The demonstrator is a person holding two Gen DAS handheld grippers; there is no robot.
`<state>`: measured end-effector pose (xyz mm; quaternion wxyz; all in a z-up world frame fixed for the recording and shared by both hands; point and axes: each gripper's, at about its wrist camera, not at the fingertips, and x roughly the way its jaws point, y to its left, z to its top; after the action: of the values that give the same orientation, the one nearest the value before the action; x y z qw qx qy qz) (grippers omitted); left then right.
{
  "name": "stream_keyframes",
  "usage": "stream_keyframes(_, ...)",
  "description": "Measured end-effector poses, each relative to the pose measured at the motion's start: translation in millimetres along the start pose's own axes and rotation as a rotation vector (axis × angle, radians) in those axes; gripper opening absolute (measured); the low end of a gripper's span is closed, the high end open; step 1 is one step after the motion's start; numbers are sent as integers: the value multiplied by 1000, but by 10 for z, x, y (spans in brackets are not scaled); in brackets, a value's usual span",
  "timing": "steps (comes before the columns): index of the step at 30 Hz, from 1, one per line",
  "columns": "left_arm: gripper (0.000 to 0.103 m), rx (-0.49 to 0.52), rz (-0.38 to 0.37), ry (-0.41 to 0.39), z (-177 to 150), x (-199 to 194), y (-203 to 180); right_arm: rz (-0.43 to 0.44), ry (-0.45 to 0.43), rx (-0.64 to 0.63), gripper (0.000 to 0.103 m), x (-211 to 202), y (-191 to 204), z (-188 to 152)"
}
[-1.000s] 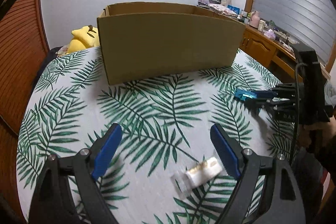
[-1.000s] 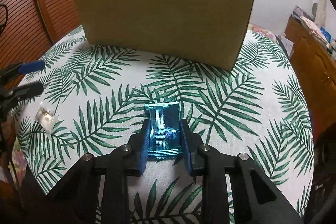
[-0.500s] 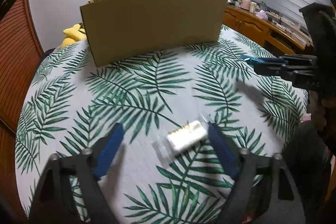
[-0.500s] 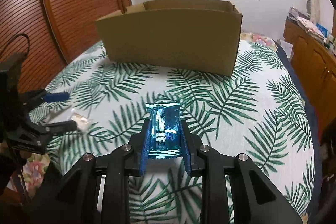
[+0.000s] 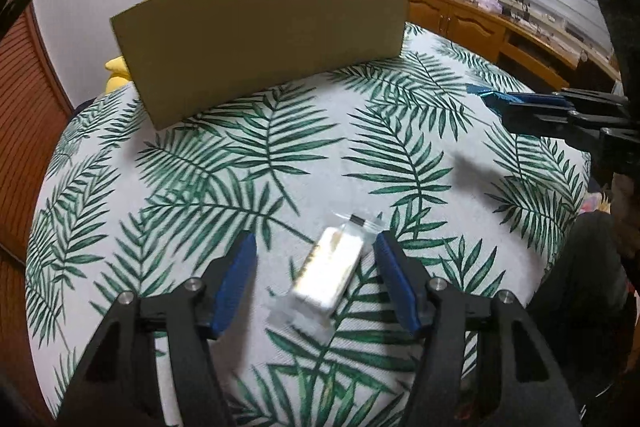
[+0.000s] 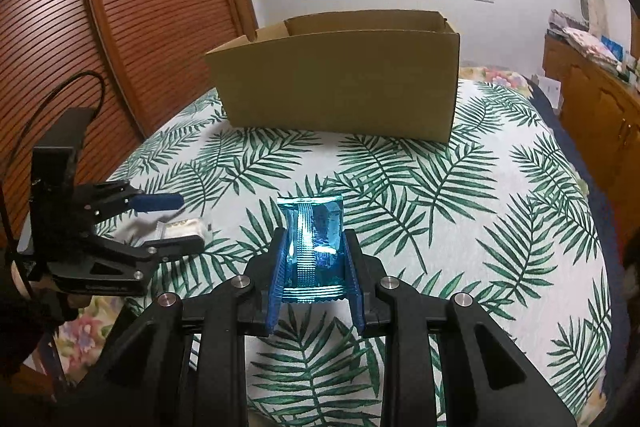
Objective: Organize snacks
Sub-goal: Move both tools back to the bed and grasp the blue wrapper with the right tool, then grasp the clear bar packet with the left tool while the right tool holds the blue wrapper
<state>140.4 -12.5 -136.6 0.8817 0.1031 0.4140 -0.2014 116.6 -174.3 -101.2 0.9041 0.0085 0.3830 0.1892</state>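
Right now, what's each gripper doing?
Left gripper: open, jaws closing around the clear-wrapped snack.
Right gripper: shut on the blue snack packet.

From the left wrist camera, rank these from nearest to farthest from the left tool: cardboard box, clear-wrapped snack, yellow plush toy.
1. Clear-wrapped snack: between the open fingers of the left tool, lying on the leaf-print cloth; the jaws have just been closing.
2. Cardboard box: upright, at the far side of the cloth.
3. Yellow plush toy: beyond the box's left corner, mostly hidden.
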Motion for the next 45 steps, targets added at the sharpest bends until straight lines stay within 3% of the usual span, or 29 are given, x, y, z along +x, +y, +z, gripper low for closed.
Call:
stream_keyframes(5,60,-23,-19,-3,-19,4,10,-3,11,5,25,33,-23,-48)
stream_keyframes(8,36,-21,-24,-18,-35,-25,4,-2,9,12,25,40,-38,-60)
stream_keyframes(9,18,-24,-25,-21,-38,-35,4,-1,8,16,25,40,-42,-61)
stream_keyframes(33,19,-136,-25,-154,-120,-131,83,-33,-17,47,25,116,-104,-153)
stream_keyframes(45,19,-163,-59,-295,507,-357,250,-23,-69,21,25,40,-155,167)
